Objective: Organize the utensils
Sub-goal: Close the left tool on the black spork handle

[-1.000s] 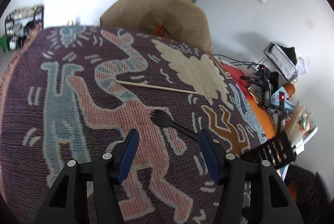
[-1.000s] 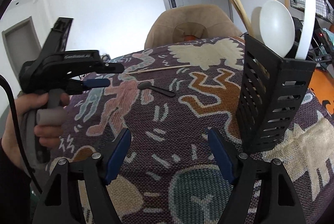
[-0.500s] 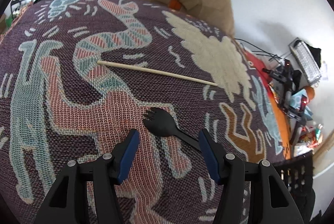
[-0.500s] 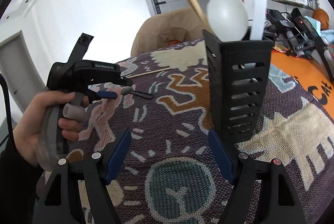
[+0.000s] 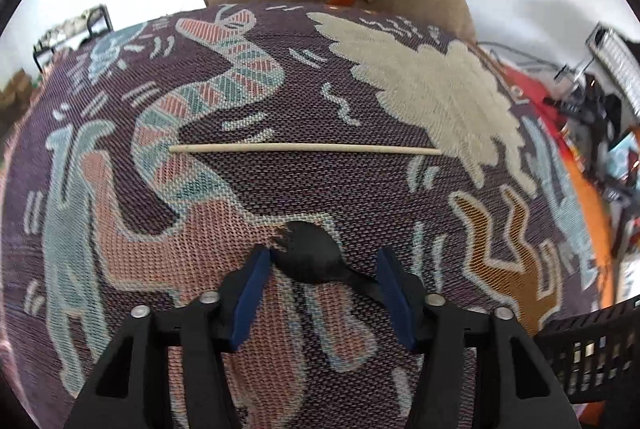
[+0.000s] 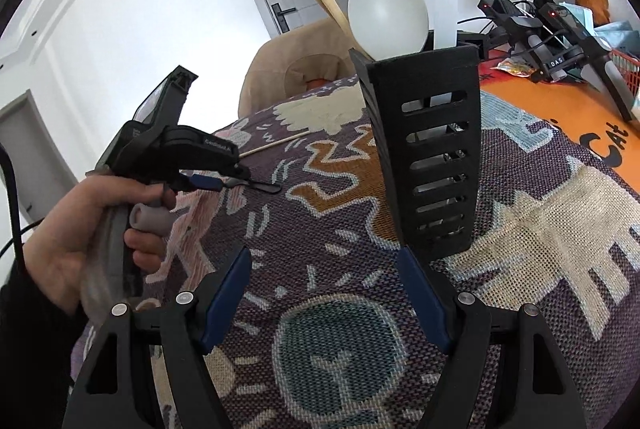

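Bright, even daylight with soft shadows; white walls nearly blown out. Strong fisheye bending and dark corners. The left wrist view is slightly motion-blurred.

black spork (image 5: 310, 257) handle end hidden behind right pad; black holder (image 5: 592, 345) cut off by frame edge.

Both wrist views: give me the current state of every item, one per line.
Black spork: flat on the cloth, between the left gripper's closing jaws.
Chopstick: lying loose, untouched.
Black holder: upright, holding a white ladle.
Right gripper: open, empty.
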The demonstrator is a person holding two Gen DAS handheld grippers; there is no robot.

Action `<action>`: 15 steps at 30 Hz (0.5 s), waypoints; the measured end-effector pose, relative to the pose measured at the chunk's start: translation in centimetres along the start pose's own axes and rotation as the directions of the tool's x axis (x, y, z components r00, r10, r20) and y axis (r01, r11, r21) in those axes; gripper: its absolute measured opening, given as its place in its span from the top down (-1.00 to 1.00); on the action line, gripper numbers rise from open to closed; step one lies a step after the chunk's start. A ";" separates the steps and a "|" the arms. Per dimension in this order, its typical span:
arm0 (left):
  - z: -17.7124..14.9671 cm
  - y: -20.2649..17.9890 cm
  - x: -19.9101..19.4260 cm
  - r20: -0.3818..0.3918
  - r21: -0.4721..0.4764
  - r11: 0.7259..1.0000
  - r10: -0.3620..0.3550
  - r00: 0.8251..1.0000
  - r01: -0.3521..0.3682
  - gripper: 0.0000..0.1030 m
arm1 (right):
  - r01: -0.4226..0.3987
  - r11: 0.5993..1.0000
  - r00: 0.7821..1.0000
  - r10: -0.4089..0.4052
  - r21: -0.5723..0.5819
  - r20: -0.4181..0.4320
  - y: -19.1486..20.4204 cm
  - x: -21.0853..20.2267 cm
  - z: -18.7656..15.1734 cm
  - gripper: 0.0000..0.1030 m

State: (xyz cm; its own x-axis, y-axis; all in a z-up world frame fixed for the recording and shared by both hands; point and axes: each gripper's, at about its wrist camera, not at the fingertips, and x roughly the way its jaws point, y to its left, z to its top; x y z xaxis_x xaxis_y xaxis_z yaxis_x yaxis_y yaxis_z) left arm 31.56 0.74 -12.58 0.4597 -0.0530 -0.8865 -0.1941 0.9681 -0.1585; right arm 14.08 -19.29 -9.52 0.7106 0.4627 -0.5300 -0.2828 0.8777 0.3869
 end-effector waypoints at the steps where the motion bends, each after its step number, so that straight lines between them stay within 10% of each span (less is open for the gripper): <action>1: 0.0 0.1 -0.1 0.002 0.003 1.000 0.014 1.000 -0.014 0.18 | -0.001 1.000 1.000 0.001 -0.001 0.003 0.0 -0.2 0.0 -0.47; 4: 0.0 1.3 -0.4 -0.005 -0.030 0.999 -0.020 1.000 0.020 0.45 | -0.003 1.000 1.000 0.003 -0.010 0.008 0.2 -0.5 0.0 -0.47; 6: -0.1 1.9 -0.7 -0.015 -0.057 0.997 -0.056 0.998 0.055 1.00 | -0.006 1.000 1.000 0.006 -0.013 0.007 0.4 -0.6 -0.1 -0.47; 15: -1.0 3.1 -2.3 0.012 -0.118 0.980 -0.157 0.987 0.158 0.97 | -0.009 1.000 1.000 0.009 -0.019 0.000 0.7 -0.8 -0.3 -0.47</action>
State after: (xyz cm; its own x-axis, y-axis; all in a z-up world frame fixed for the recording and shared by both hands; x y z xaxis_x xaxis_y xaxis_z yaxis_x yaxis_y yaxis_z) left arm 29.03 3.62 -11.45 0.4946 -0.2020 -0.8454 -0.2203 0.9117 -0.3467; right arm 13.08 -18.99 -9.02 0.7080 0.4704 -0.5267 -0.3011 0.8758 0.3773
